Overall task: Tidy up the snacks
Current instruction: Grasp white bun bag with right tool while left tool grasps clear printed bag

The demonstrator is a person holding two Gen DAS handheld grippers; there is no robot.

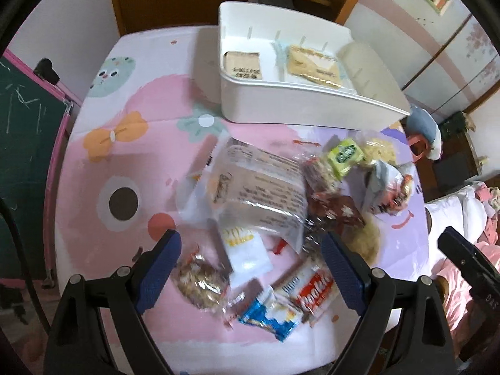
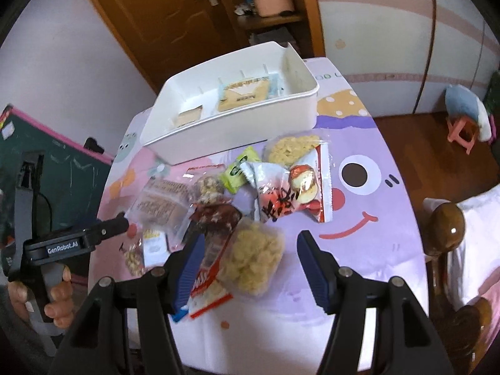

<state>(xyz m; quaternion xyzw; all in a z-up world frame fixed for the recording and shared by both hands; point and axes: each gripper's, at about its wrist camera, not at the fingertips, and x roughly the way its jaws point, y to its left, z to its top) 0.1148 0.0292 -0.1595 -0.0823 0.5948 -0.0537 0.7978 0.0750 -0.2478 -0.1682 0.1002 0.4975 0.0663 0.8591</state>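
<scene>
A white bin (image 1: pixel 300 106) stands at the far side of the table and holds two flat packets (image 1: pixel 312 62); it also shows in the right wrist view (image 2: pixel 237 131). Several snack packets lie in a pile on the cartoon tablecloth. My left gripper (image 1: pixel 250 268) is open above a small white packet (image 1: pixel 247 250), a clear bag (image 1: pixel 259 193) and a red cookie pack (image 1: pixel 315 287). My right gripper (image 2: pixel 250 265) is open above a bag of yellow puffs (image 2: pixel 253 256). A red-and-white snack bag (image 2: pixel 293 197) lies beyond it. The left gripper's body (image 2: pixel 62 243) shows at the left.
The round table's edge (image 2: pixel 415 234) curves at the right, with a wooden chair knob (image 2: pixel 447 228) beside it. A green chalkboard (image 1: pixel 22 131) stands left of the table. A pink stool (image 2: pixel 465 131) stands on the floor at the right. A wooden door (image 2: pixel 150 15) is behind the bin.
</scene>
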